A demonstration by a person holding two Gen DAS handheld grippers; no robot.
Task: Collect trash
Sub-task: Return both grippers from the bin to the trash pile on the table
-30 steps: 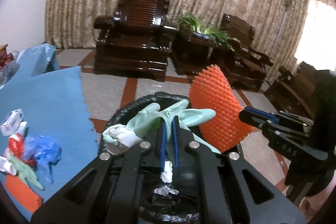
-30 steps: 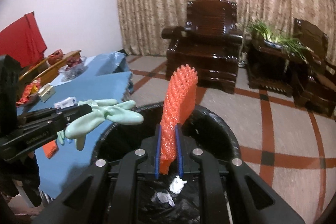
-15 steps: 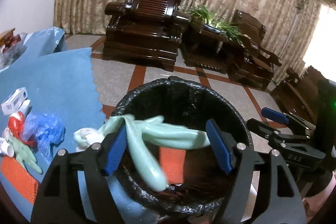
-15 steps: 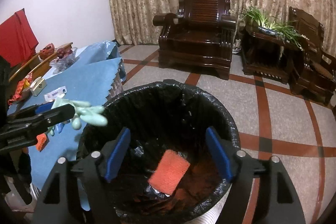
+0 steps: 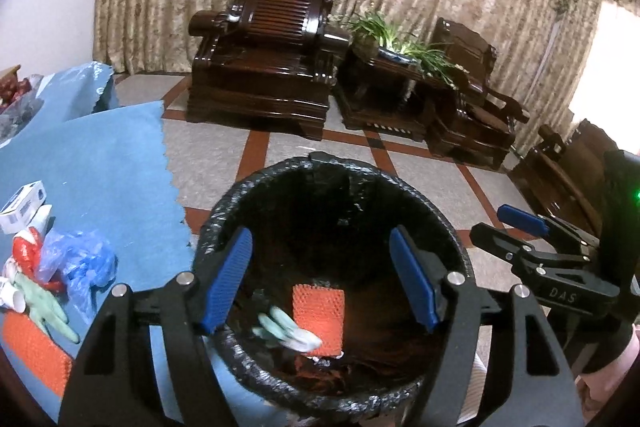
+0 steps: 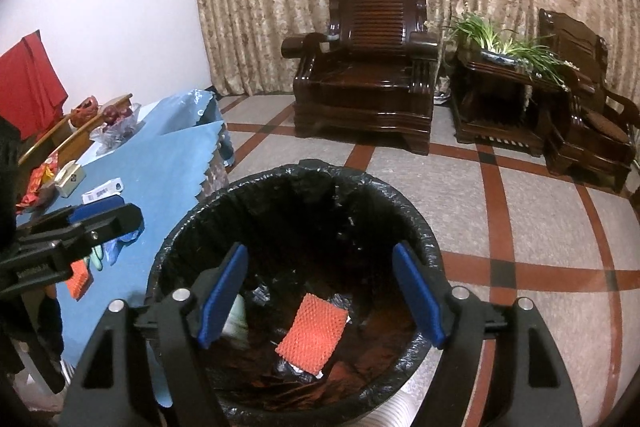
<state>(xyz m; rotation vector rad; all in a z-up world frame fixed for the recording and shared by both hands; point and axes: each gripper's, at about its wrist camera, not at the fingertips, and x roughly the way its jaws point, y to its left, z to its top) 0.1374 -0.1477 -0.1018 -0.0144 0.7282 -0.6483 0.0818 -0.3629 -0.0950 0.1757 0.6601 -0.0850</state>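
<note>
- The left gripper [image 5: 320, 279] is held over the black-lined trash bin [image 5: 440, 223]; its blue pads [image 5: 226, 279] are spread wide and nothing is gripped between them.
- The jaws of the left gripper have just been opening, and only the bin's inside is seen through the gap.
- The right gripper [image 6: 320, 291] is likewise held over the bin, its jaws parted wide and empty, having just been opening too.
- A pale green glove [image 5: 286, 331] is seen lying in the bin, blurred, partly on an orange mesh pad [image 5: 320, 311] that lies flat on the rubbish.
- More trash is left on the blue tablecloth [image 5: 104, 163] beside the bin: a second green glove [image 5: 44, 307], a crumpled blue bag [image 5: 80, 259], an orange mesh piece [image 5: 36, 355] and a small white box [image 5: 24, 201].
</note>
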